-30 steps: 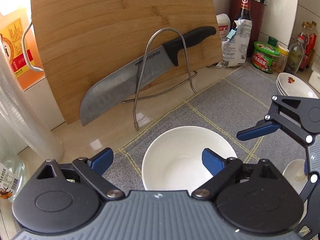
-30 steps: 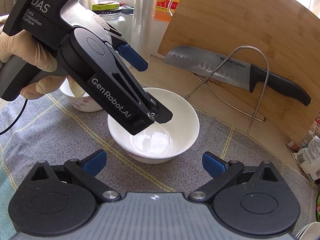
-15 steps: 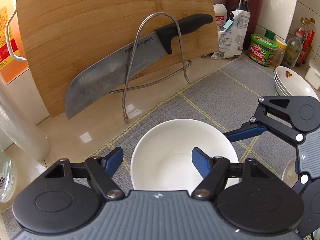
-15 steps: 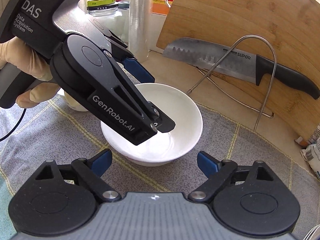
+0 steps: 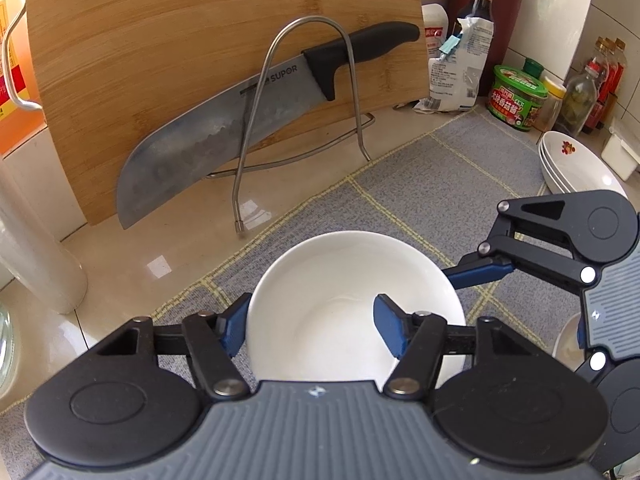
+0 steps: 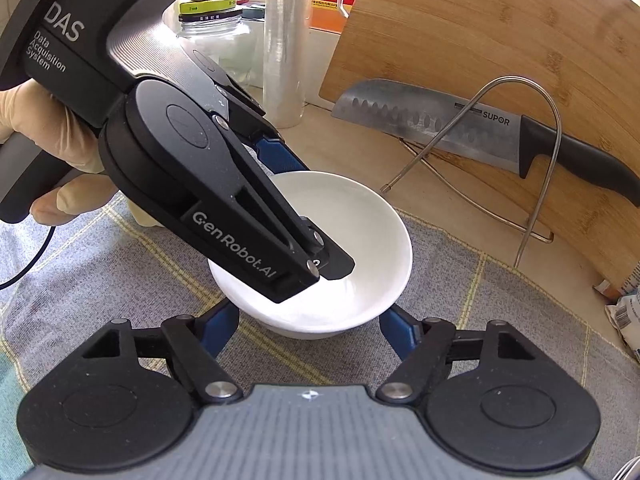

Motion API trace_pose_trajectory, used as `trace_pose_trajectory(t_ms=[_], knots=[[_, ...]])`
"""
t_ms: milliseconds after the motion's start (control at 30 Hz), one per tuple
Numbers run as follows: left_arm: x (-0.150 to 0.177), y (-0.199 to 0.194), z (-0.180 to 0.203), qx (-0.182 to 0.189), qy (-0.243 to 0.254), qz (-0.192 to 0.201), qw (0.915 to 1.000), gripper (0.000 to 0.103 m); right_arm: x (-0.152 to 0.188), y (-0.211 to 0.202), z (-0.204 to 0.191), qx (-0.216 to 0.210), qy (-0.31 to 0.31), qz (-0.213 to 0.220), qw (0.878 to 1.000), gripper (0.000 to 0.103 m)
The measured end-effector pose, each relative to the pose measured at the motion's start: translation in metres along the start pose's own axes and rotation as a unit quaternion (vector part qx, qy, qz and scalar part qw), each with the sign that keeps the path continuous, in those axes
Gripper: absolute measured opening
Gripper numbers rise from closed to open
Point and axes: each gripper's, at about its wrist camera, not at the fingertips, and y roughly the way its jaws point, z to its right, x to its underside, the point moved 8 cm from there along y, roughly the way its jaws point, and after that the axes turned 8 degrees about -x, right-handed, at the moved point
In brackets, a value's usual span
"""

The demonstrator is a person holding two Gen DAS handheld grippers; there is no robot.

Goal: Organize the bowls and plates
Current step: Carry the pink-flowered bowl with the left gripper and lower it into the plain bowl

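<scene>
Your left claw straddles the near-left rim of the plain white round ceramic bowl: one blue pad sits outside the wall and the other hangs inside the hollow. The jaws stand apart, and you cannot tell from either view whether the pads already touch the porcelain. The bowl rests on the grey woven mat with yellow grid lines, which covers the beige glossy tabletop.

Your right claw hovers low just in front of the same bowl, its jaws spread wide on either side of the base and holding nothing. From that camera, your left claw reaches down into the bowl.

At the far right of the left camera's view, a stack of shallow white plates with a red flower print sits on the mat, well apart from the bowl. Behind the bowl, a large bamboo cutting board leans upright, with a black-handled steel kitchen knife against it, held by a bent wire rack.
</scene>
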Motion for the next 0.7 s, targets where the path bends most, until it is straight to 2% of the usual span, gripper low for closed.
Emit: trace_pose_trajectory(t_ms=[700], knots=[[-0.002, -0.033, 0.016, 0.001, 0.009, 0.011, 0.9999, 0.063, 0.001, -0.032, -0.018, 0.001, -0.001, 0.004, 1.000, 0.081]])
